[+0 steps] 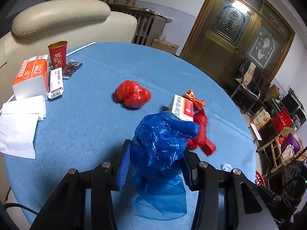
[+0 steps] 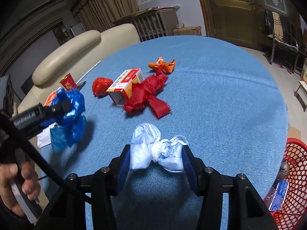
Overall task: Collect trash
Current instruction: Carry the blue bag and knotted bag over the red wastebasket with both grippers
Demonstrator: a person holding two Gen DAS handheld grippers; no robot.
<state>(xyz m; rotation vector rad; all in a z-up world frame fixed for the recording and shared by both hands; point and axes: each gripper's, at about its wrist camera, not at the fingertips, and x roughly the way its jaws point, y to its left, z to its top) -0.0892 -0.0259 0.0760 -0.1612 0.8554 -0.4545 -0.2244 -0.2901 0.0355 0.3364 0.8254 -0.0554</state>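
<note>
My left gripper (image 1: 156, 153) is shut on a crumpled blue plastic bag (image 1: 163, 140), held above the blue tablecloth (image 1: 86, 124); the same bag (image 2: 71, 111) hangs at the left of the right wrist view. My right gripper (image 2: 155, 153) is shut on a knotted pale-blue face mask (image 2: 153, 147). On the cloth beyond lie a red crumpled plastic ball (image 1: 132, 94), a white and red carton (image 2: 126, 84), a red fabric strip (image 2: 149, 95) and an orange wrapper (image 2: 163, 65).
A red mesh basket (image 2: 295, 172) holding a plastic bottle stands past the table's right edge. A tissue pack (image 1: 32, 74), loose white tissues (image 1: 19, 124), a red paper cup (image 1: 57, 53) and a barcode label sit far left. A cream sofa lies behind. A hand (image 2: 17, 187) grips the left gripper's handle.
</note>
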